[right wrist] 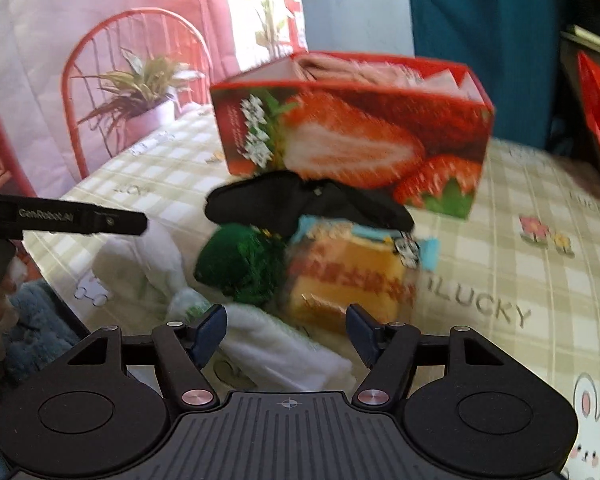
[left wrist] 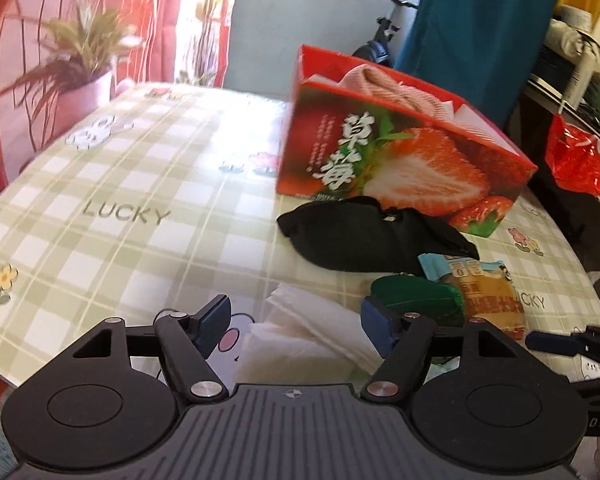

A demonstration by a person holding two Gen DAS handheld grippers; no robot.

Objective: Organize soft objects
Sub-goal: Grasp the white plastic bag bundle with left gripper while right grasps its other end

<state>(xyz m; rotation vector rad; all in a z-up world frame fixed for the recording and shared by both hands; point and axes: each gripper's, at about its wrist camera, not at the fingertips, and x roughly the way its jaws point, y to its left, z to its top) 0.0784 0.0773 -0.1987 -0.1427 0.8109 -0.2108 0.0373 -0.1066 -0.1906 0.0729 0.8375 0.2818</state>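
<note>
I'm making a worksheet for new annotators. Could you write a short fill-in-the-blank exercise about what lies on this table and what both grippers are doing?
1. The fruit printed on the red box is a ____.
2. The cloth already lying inside the box is ____ in colour.
3. The black cloth lies on the table right in front of the ____.
4. The left gripper and the right gripper both have their jaws ____ and hold nothing.

Missing words: strawberry; pink; box; open
</note>
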